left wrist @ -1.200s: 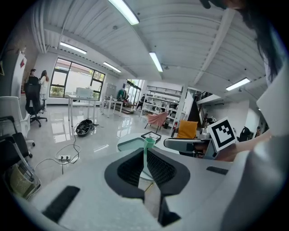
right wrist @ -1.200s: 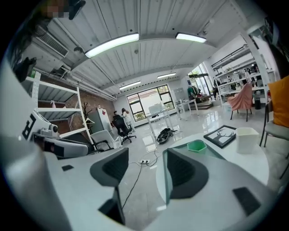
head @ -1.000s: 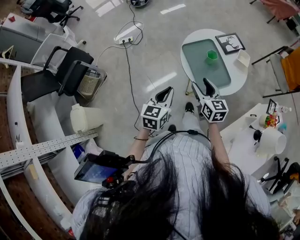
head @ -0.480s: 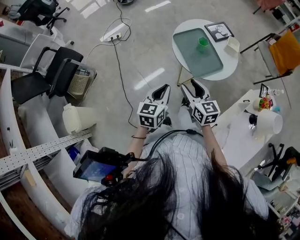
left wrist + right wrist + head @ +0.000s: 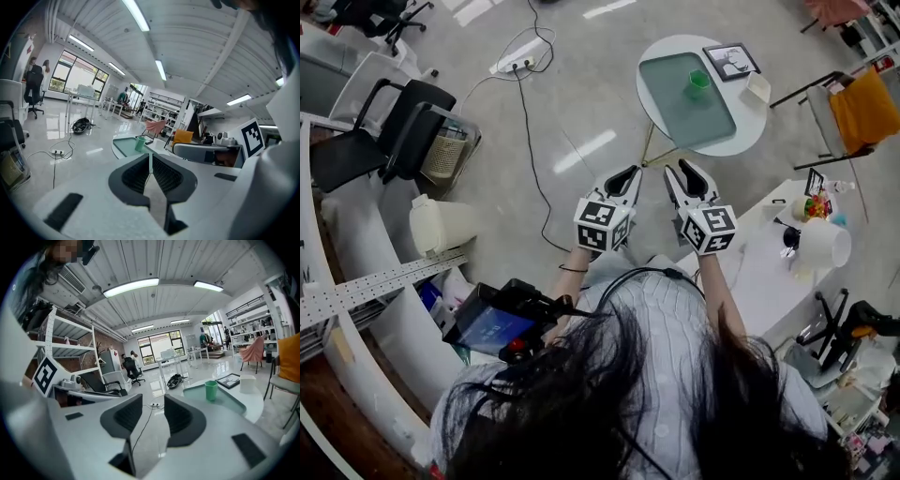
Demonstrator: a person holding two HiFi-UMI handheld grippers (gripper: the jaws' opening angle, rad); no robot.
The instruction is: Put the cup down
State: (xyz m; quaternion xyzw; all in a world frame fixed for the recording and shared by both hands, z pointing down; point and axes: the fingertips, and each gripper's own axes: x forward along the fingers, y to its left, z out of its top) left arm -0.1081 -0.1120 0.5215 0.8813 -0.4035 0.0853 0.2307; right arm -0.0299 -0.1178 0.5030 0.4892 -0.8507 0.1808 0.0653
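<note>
Green cup set on the tray, both grippers empty and well clear of it.

The round white table (image 5: 750, 127) stands on the glossy floor (image 5: 581, 122) ahead of the person, well apart from both grippers. A pale green tray (image 5: 675, 108) covers much of its top, with a black picture frame (image 5: 730, 61) and a small white box (image 5: 757, 86) lying beside the tray. The left gripper (image 5: 150, 157) has its jaws pressed together at the tips, nothing between them. The right gripper (image 5: 153, 401) has its jaws part-way apart, having just been closing – only floor and a cable (image 5: 143, 427) show through the gap. The green cup (image 5: 699, 84) stands upright on the tray, toward the side nearest the frame.
</note>
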